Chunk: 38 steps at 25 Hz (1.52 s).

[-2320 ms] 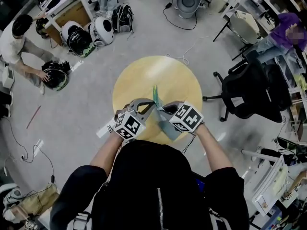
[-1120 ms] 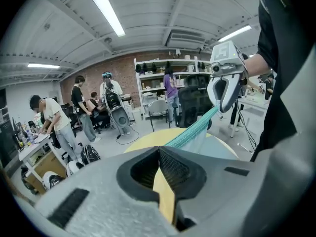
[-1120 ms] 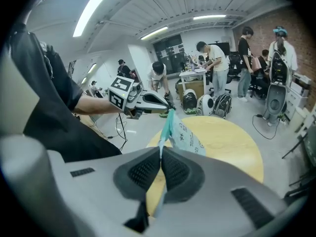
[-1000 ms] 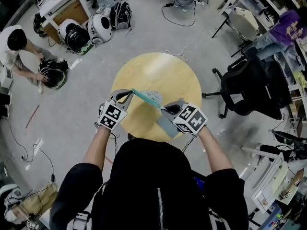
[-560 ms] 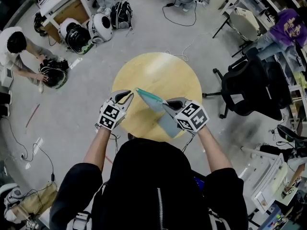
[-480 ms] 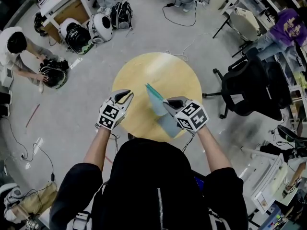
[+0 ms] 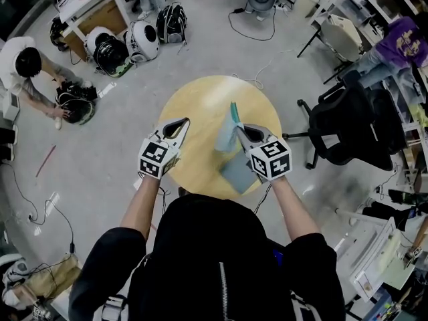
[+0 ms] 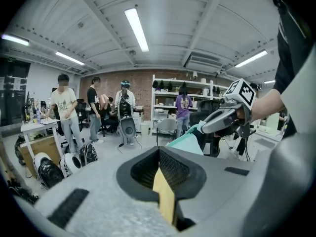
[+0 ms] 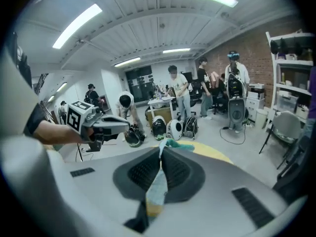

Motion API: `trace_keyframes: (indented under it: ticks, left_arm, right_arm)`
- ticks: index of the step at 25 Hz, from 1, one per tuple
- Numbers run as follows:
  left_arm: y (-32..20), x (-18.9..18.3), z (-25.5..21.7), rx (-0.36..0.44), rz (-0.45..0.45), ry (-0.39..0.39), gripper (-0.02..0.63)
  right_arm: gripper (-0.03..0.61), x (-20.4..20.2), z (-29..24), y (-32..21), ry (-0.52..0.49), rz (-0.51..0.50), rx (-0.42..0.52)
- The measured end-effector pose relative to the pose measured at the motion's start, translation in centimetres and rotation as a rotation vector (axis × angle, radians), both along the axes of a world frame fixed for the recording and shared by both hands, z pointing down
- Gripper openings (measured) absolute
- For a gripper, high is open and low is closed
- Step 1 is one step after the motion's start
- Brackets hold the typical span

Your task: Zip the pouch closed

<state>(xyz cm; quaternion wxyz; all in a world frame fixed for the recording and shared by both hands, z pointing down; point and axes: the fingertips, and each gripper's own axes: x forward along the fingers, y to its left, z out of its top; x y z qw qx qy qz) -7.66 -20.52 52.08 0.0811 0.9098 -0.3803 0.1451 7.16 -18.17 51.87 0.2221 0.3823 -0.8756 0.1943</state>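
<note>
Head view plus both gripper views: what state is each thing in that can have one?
pouch: pinched in the right gripper, held edge-up above the round table; whether its zip is closed cannot be made out.
right gripper: shut on the pouch.
left gripper: jaws just closed together, nothing between them, apart from the pouch.

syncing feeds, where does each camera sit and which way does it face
Head view: on the person's head, looking steeply down at the table; arms, left gripper, right gripper show.
Left gripper view: on that gripper, facing the right gripper; own empty shut jaws show.
Right gripper view: faces the left gripper; own jaws clamp the pouch.
Both gripper views show the other gripper.
</note>
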Motion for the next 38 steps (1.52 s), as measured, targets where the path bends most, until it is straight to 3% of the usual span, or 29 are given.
trace_keyframes:
  ticks: [8, 38]
  left_arm:
    - [-0.5, 0.1, -2.0, 0.034, -0.017, 0.028, 0.005]
    - [0.3, -1.5, -3.7, 0.067, -0.04, 0.061, 0.005]
  right_arm:
    - [0.011, -0.8, -3.1, -0.4, -0.042, 0.024, 0.143]
    - [0.011, -2.1, -3.2, 0.3, -0.052, 0.018, 0.16]
